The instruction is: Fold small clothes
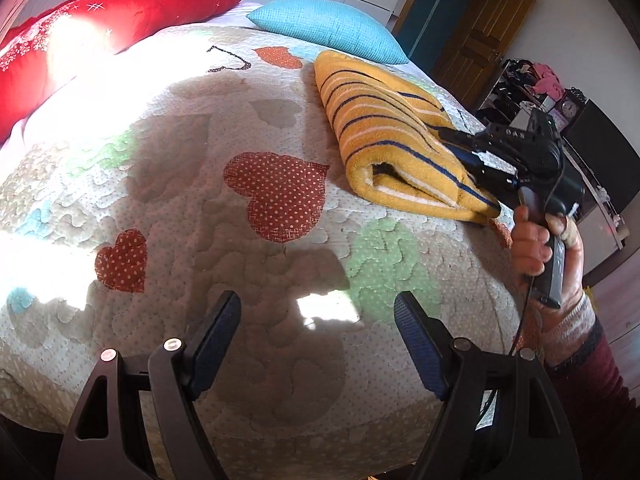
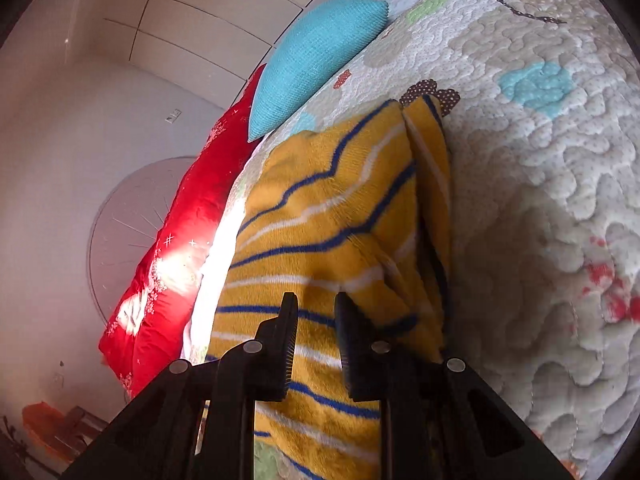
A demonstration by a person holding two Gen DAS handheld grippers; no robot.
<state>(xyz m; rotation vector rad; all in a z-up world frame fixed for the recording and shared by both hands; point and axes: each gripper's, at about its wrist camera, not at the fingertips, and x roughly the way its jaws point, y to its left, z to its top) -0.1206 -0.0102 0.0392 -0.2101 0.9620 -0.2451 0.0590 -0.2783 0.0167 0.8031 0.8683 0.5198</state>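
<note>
A folded yellow garment (image 1: 384, 132) with blue and white stripes lies on the quilted bedspread (image 1: 200, 208) toward the right edge of the bed. My left gripper (image 1: 318, 316) is open and empty, low over the bedspread, well short of the garment. My right gripper (image 1: 460, 148) reaches into the garment's right edge. In the right wrist view the garment (image 2: 332, 208) fills the middle, and my right gripper (image 2: 316, 304) has its fingers close together with a fold of the yellow cloth pinched between them.
A red pillow (image 1: 100, 28) and a turquoise pillow (image 1: 328, 28) lie at the head of the bed. A wooden door (image 1: 480, 36) and a cluttered shelf (image 1: 536, 92) stand beyond the bed's right side. The bed edge runs close behind the garment.
</note>
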